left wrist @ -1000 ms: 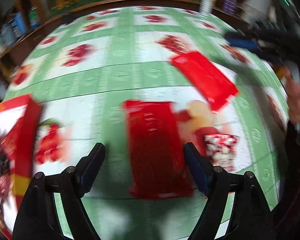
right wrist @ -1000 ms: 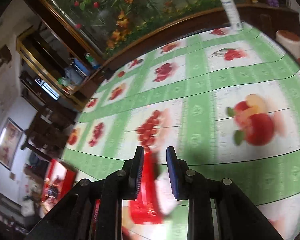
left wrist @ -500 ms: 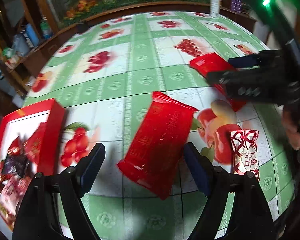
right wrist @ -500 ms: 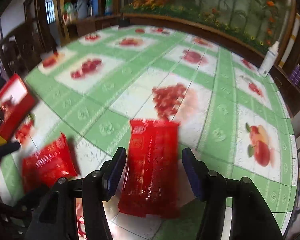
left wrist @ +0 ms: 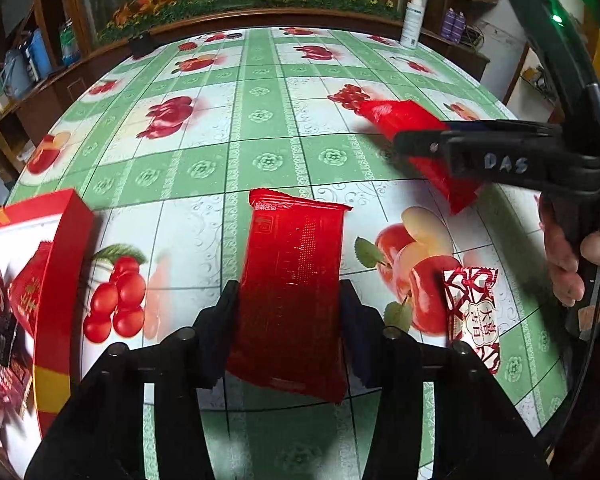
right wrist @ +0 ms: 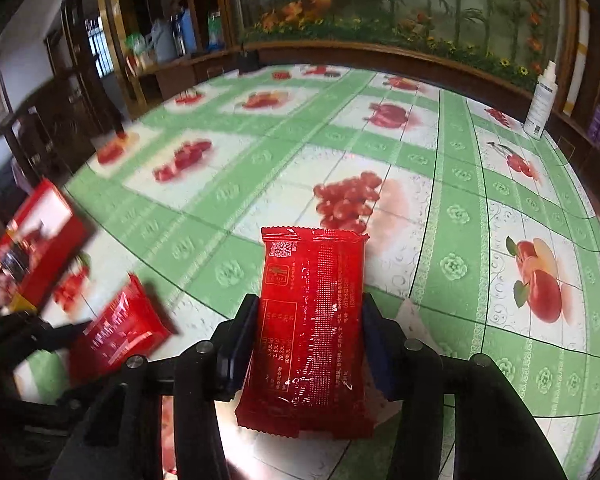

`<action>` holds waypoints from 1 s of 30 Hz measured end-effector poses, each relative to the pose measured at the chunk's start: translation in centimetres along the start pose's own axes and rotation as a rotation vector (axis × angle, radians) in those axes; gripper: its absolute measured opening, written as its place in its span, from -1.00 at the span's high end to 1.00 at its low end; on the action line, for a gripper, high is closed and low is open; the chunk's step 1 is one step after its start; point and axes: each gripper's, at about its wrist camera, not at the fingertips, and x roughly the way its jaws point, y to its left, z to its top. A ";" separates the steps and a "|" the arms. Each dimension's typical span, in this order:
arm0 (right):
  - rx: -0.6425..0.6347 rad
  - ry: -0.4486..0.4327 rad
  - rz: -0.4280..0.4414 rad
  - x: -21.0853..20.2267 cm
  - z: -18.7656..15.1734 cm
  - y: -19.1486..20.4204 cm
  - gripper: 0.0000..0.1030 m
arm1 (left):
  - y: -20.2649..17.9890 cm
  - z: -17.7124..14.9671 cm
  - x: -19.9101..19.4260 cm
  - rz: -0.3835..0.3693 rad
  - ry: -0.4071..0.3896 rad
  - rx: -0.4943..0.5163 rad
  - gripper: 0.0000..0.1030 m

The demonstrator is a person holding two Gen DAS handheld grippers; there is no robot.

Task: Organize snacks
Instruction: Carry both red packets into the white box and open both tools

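Observation:
Two red snack packets lie on the fruit-print tablecloth. My left gripper (left wrist: 286,320) has its fingers against both long sides of one red packet (left wrist: 292,288), shut on it. My right gripper (right wrist: 310,332) is shut the same way on the other red packet (right wrist: 314,320); it also shows in the left wrist view (left wrist: 412,136) with the right gripper (left wrist: 428,140) over it. A small red-and-white candy (left wrist: 474,312) lies right of the left gripper. An open red box (left wrist: 56,280) with snacks stands at the left.
A white spray bottle (left wrist: 411,20) stands at the table's far edge, also in the right wrist view (right wrist: 540,100). A wooden ledge with flowers runs behind the table. Shelves with clutter stand far left. The person's hand (left wrist: 568,256) holds the right gripper's handle.
Both grippers have narrowed from wide open until their fingers touch the packets' sides. The left view has squared up with its packet; the right gripper has moved closer over its packet.

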 end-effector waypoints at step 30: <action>0.054 -0.072 0.379 0.4 2.2 10.9 0.05 | 10.7 -3.9 -11.6 0.219 -0.266 -0.207 0.13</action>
